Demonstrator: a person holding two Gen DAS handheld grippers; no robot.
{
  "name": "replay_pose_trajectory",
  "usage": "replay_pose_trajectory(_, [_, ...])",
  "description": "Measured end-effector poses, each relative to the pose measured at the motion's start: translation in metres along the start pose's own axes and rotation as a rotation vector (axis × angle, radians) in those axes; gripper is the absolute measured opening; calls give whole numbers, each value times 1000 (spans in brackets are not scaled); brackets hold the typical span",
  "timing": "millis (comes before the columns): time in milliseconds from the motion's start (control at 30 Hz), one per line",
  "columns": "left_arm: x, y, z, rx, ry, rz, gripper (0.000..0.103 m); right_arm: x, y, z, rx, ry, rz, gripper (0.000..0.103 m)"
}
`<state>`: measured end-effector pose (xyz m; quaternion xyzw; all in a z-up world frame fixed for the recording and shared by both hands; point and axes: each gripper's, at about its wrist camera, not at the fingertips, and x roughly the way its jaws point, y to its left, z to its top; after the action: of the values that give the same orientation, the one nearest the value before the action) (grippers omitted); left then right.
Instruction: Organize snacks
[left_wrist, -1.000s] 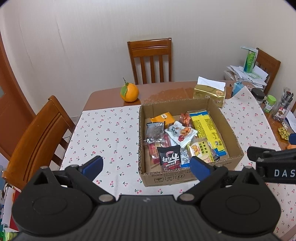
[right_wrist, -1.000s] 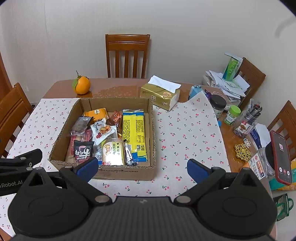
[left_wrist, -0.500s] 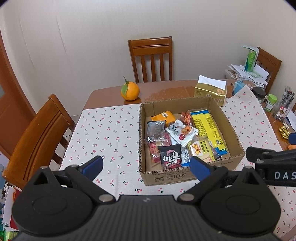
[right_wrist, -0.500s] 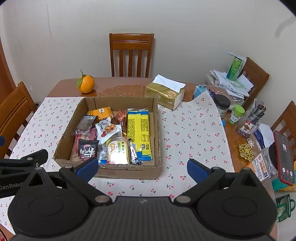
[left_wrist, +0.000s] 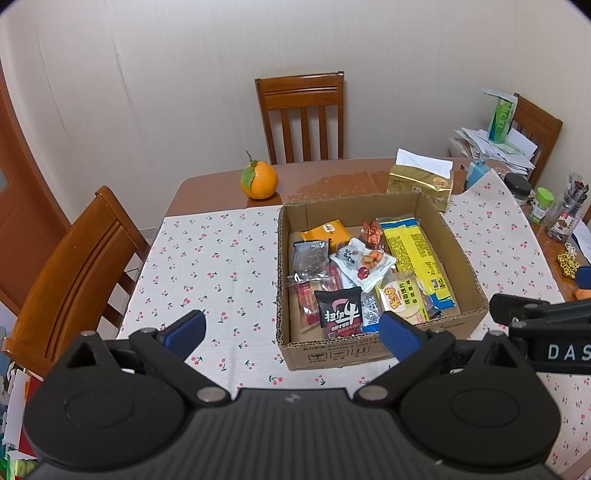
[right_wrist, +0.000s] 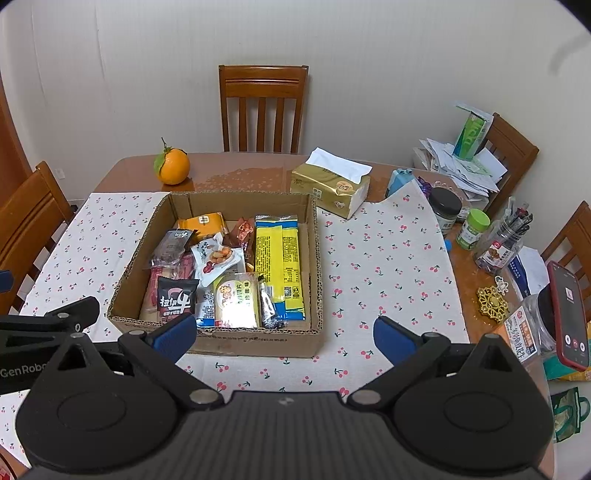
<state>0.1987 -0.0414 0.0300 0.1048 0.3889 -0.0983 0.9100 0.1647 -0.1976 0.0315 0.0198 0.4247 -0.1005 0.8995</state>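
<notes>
An open cardboard box (left_wrist: 461, 258) (right_wrist: 316, 258) sits on the cherry-print tablecloth, filled with several snack packets. Among them are a long yellow pack (left_wrist: 413, 254) (right_wrist: 279, 266), a black pack with white characters (left_wrist: 340, 312) (right_wrist: 175, 297), an orange pack (left_wrist: 327, 232) (right_wrist: 203, 223) and a white nut pack (left_wrist: 364, 262) (right_wrist: 216, 258). My left gripper (left_wrist: 291, 334) hovers open above the box's near left corner, holding nothing. Over the near edge of the box my right gripper (right_wrist: 284, 338) is open and empty too. Each gripper's body shows at the edge of the other's view.
An orange with a leaf (left_wrist: 258, 181) (right_wrist: 173, 166) and a gold tissue pack (left_wrist: 421, 181) (right_wrist: 330, 184) lie behind the box. Jars, a pen pot (right_wrist: 502, 243), papers and a phone (right_wrist: 569, 314) crowd the table's right side. Wooden chairs (left_wrist: 74, 266) (right_wrist: 264, 107) surround the table.
Both grippers have drifted slightly toward the box, most visibly in the right wrist view. Both stay open. The snacks have not moved.
</notes>
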Motion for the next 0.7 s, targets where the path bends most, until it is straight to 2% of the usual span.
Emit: replay_pose_trajectory(700, [-1, 0, -2, -4, 0, 3, 100, -1, 0, -1, 6, -1, 0, 103])
